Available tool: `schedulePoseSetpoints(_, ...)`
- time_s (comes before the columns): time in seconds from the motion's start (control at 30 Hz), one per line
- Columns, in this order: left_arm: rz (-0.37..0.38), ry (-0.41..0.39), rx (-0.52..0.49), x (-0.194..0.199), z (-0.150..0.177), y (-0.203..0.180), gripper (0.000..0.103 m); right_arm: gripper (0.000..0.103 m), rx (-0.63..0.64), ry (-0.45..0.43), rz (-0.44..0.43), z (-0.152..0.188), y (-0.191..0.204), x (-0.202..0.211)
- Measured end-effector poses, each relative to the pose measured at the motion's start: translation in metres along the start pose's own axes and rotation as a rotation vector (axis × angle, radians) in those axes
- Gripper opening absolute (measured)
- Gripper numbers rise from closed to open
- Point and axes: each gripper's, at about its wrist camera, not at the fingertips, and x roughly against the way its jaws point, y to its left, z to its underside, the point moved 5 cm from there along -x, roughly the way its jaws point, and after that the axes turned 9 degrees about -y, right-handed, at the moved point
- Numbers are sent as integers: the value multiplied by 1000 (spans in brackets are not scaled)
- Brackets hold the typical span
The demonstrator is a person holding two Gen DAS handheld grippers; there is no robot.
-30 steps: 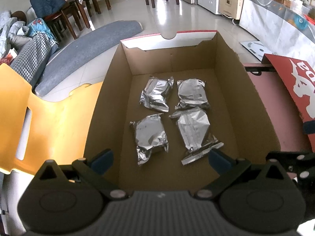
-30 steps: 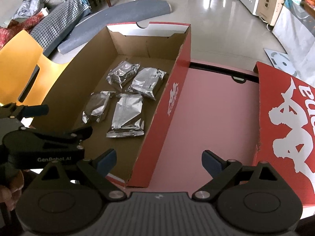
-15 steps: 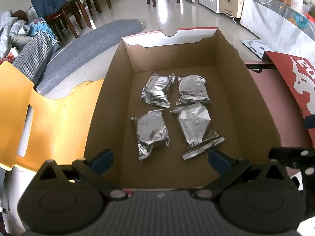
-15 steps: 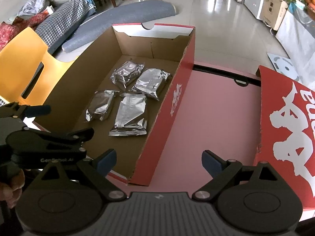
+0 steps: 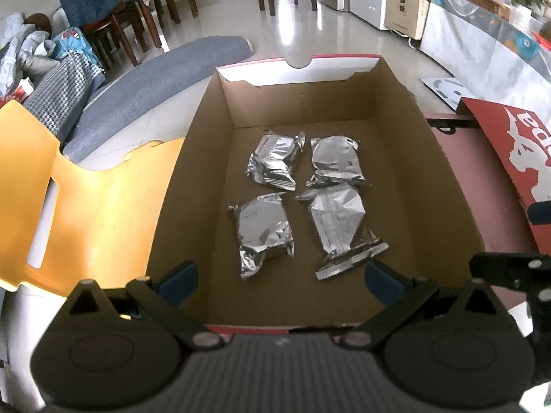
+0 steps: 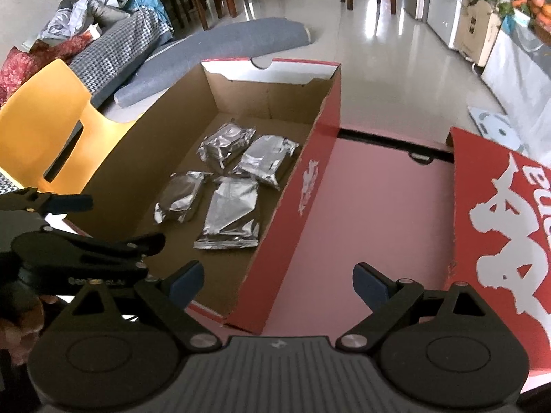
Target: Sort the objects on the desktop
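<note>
An open shoebox [image 5: 444, 186], red outside and plain cardboard inside, sits on a reddish surface [image 6: 375, 213]. Four silver foil packets lie flat on its floor in two rows: far-left packet [image 5: 273, 162], far-right packet [image 5: 335, 161], near-left packet [image 5: 263, 229] and near-right packet [image 5: 339, 222], the right-hand pair touching. No print can be read on the foil. The box's right wall carries a white logo [image 6: 308, 186], too small to read. To the right lies the red lid [image 6: 499, 227] with a large white figure emblem and partial letters. The left gripper [image 5: 279, 278] hangs over the box's near end, jaws wide apart and empty. The right gripper [image 6: 277, 280] is likewise spread wide with nothing held, over the box's near-right corner. An orange chair [image 5: 86, 213] stands left.
</note>
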Motion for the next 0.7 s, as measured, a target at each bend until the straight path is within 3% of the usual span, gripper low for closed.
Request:
schedulePoseSetpoints(0.27, 3, 8, 2, -1, 2, -2, 103, 93, 86, 16, -48, 6, 7, 2)
schedulePoseSetpoints(0.5, -5, -2, -6, 3, 4, -5, 103, 93, 58, 36, -68, 8, 2, 3)
schedulePoseSetpoints(0.7, -16, -22, 24, 7, 0, -7, 103, 93, 82, -4, -64, 6, -3, 8)
